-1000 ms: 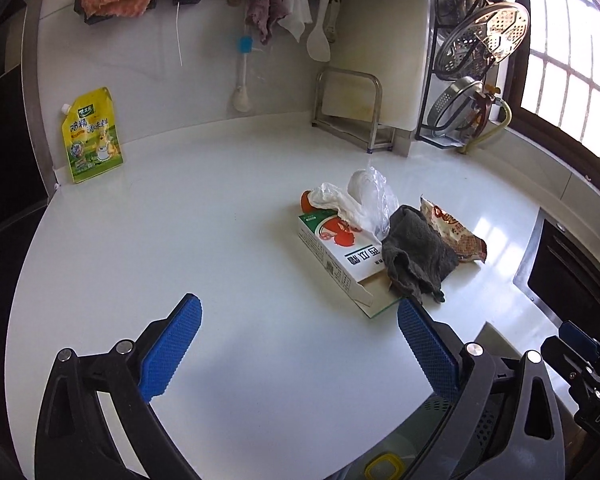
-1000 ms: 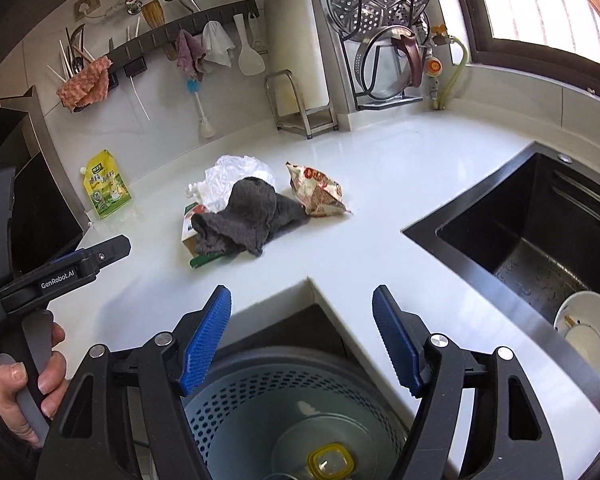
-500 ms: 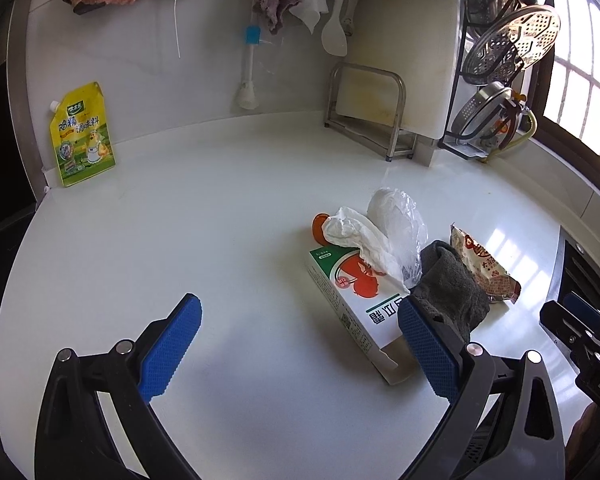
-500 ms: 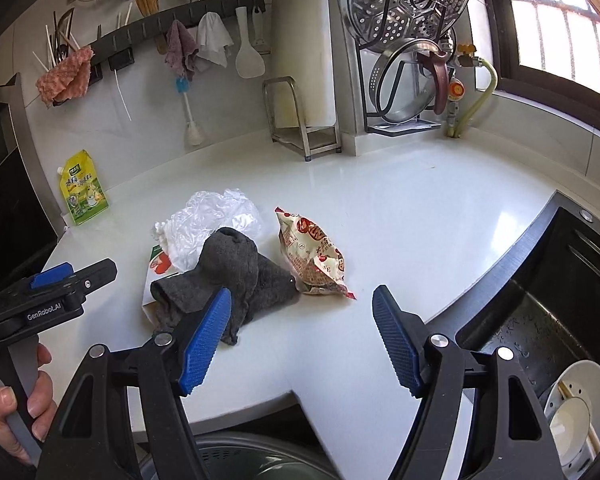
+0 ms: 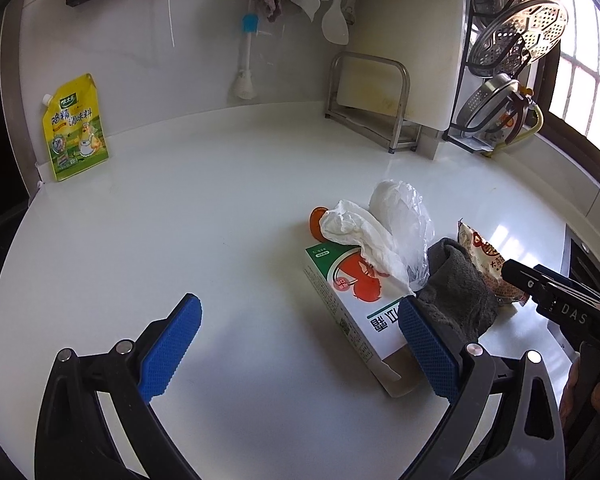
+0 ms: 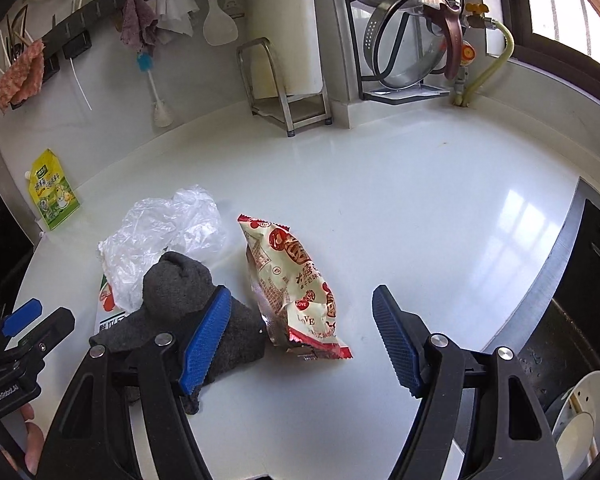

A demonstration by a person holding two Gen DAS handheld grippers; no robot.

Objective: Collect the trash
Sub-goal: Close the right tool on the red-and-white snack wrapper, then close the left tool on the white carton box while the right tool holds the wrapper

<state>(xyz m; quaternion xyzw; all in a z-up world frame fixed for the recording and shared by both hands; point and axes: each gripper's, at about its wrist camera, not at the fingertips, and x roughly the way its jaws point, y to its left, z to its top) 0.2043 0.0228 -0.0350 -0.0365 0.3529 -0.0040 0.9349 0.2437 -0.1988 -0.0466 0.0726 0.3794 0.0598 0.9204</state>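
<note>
Near the counter's [image 6: 380, 208] front edge all trash lies uncollected: snack wrapper [image 6: 296, 284], plastic bag [image 6: 160, 232], carton [image 5: 356, 304]. Both the left gripper [image 5: 300, 352] and right gripper [image 6: 300, 336] are spread, empty.

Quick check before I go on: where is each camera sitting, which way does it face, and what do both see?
Left wrist: on the left gripper, facing down over the counter at the carton; open blue fingers show, with the right gripper at the edge.
Right wrist: on the right gripper, facing the snack bag and sink; open fingers, the left gripper and a hand show.
Shared: carton, grey cloth, plastic bag, snack bag, yellow pouch.
</note>
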